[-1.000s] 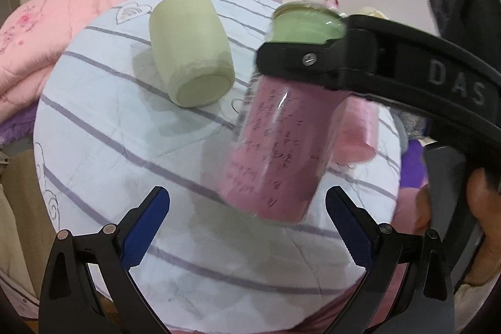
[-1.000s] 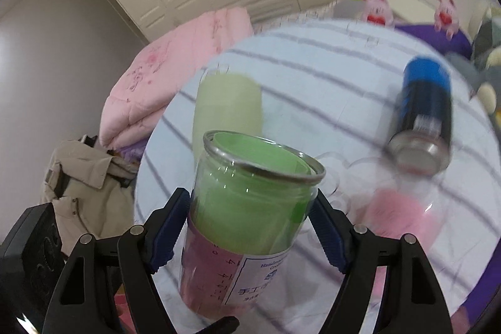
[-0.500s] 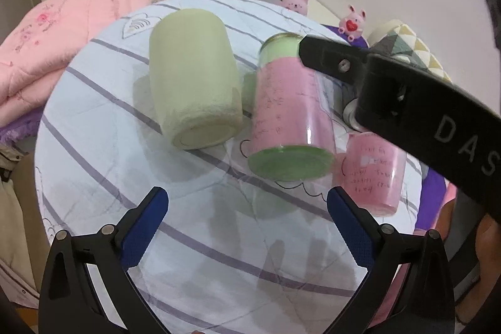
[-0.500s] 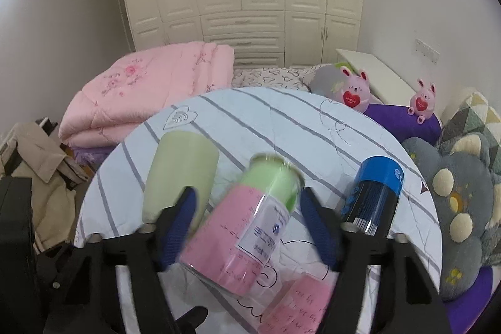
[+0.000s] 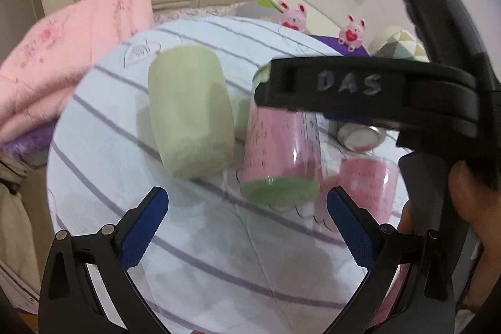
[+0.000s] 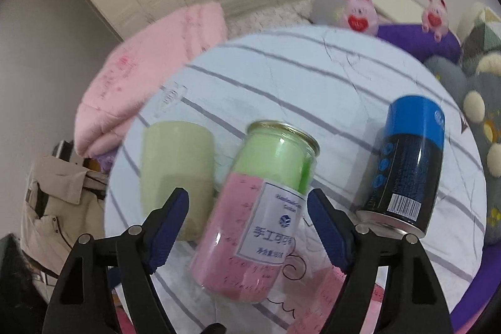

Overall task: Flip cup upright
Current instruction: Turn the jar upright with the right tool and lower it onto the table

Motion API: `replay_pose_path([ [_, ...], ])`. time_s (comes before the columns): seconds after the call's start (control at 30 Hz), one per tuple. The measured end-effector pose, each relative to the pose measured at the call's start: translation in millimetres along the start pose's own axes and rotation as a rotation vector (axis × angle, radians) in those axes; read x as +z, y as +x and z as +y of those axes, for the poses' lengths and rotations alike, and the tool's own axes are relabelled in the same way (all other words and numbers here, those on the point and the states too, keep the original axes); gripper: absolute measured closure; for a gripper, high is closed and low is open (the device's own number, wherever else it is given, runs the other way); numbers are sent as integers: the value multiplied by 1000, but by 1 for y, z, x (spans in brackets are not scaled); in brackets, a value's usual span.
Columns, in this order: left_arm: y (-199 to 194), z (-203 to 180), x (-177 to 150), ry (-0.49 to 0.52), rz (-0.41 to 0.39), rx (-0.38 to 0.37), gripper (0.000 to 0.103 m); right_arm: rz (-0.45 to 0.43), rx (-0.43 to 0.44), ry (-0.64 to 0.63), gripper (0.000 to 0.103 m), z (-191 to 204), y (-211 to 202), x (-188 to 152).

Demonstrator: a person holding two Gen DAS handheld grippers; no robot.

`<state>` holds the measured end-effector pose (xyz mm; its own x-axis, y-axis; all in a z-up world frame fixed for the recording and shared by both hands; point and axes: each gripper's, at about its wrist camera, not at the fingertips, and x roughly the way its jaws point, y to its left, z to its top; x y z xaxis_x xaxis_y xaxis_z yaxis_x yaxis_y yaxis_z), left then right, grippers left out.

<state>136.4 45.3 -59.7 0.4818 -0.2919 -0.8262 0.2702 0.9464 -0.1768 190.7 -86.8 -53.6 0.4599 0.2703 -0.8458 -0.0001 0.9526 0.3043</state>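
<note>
Round striped table [image 6: 344, 89] fills centre of both views. Pale green cup [image 5: 191, 115] lies on its side, centre-left. Clear cup [image 6: 260, 208] with pink-green liner stands mouth up, frame centre, between your right gripper [image 6: 247, 224] pads; contact not discernible, so grip cannot be told. Blue can [image 6: 407, 161] upright at right. Your left gripper [image 5: 247, 224] spread wide, grasping nothing, lower frame.

round table covered in a white cloth with grey-purple stripes [image 6: 313, 77] carries everything. pale green matte cup [image 6: 175, 165] sits on it upside down, base up. clear pink-and-green jar-shaped cup [image 6: 260, 208] stands beside it, mouth up. blue-and-black metal can [image 6: 407, 165] inverted further right. short clear pink-labelled cup [image 5: 369, 183] near the front edge
</note>
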Motion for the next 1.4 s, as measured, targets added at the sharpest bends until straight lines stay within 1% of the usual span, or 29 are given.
replay_pose_path([
  [0.07,4,-3,6,22,9,20,1,34,27,24,24,-5,9,4],
  [0.13,6,-2,10,23,19,16,1,72,54,50,24,-10,18,9],
  [0.23,16,0,15,33,43,11,1,121,63,59,24,-17,29,15],
  [0.33,21,-2,22,35,54,16,1,165,67,39,24,-16,36,19],
  [0.37,22,-2,22,40,50,24,1,170,69,33,24,-15,38,19],
  [0.4,22,-3,22,46,45,31,0,176,67,19,28,-14,40,20],
  [0.47,22,-5,22,52,48,27,1,174,63,-9,28,-11,41,17],
  [0.63,19,-5,21,55,33,34,0,113,47,-66,29,-4,30,14],
  [0.77,17,-8,18,44,28,43,1,16,23,-131,29,-1,8,14],
  [0.9,19,-7,15,24,29,53,1,-95,2,-207,29,6,-11,8],
  [1.03,23,-5,11,13,34,76,1,-179,-50,-277,29,11,-21,-6],
  [1.17,23,-6,4,21,32,92,1,-244,-66,-320,29,16,-28,-22],
  [1.33,19,-10,-8,62,7,128,1,-303,-86,-369,29,19,-34,-38],
  [1.4,18,-7,-11,60,7,127,1,-319,-93,-386,29,23,-36,-44],
])
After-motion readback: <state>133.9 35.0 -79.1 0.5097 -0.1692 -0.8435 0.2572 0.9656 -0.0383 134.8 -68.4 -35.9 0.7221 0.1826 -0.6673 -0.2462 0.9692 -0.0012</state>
